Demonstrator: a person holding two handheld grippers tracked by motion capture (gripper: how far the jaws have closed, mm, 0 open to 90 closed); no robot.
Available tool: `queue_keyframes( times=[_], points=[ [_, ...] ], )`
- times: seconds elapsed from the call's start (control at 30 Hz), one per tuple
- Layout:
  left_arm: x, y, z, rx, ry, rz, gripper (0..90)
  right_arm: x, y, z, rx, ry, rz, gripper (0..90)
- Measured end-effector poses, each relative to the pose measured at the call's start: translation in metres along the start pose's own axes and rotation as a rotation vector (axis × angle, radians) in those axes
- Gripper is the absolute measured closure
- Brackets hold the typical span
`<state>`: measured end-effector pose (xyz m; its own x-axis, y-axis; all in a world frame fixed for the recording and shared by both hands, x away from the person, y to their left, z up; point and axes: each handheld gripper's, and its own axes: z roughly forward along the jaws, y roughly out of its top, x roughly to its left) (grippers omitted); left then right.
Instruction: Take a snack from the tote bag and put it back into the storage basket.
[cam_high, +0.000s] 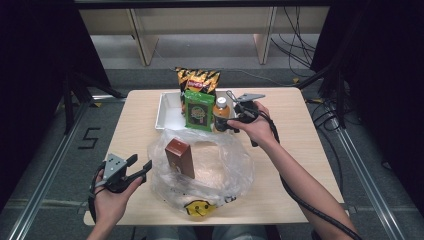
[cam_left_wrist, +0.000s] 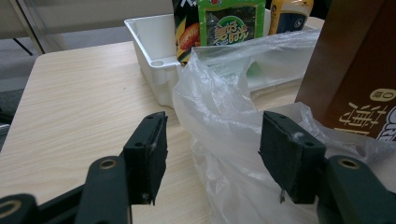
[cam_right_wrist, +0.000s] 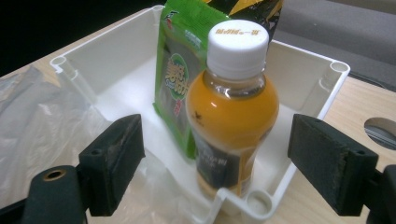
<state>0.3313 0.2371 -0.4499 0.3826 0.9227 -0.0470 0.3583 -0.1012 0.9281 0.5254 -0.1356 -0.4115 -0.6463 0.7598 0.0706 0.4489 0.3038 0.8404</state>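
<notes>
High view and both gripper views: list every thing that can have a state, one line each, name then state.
Bottle: upright in the tray, capped, nearly full of orange drink.
Tray: open-topped, on the table.
Green packet: standing in the tray, sealed.
Chip bag: upright at the tray's far edge.
Brown box: upright inside the bag, closed.
Plastic bag: mouth open, lying on the table.
Left gripper: open beside the bag's edge.
Right gripper: open, the bottle between its jaws.
</notes>
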Motion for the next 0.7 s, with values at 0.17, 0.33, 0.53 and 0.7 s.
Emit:
queue_keyframes(
  times=[0.17, 0.33, 0.53, 0.7],
  points=[
    [-0.001, 0.001, -0.001, -0.008, -0.001, -0.006, 40.2, 0.004, -0.003, -0.014, -0.021, 0.018, -0.045, 21.9],
    [-0.001, 0.002, -0.002, -0.015, -0.006, -0.001, 39.9, 0.018, -0.007, -0.034, -0.051, 0.044, -0.064, 29.8],
    [-0.003, 0.002, -0.003, -0.021, -0.003, -0.002, 39.8, 0.037, -0.012, -0.054, -0.103, 0.086, -0.073, 37.7],
    [-0.003, 0.003, -0.003, -0.027, -0.004, -0.003, 39.8, 0.049, -0.022, -0.066, -0.119, 0.105, -0.082, 44.6]
  ],
)
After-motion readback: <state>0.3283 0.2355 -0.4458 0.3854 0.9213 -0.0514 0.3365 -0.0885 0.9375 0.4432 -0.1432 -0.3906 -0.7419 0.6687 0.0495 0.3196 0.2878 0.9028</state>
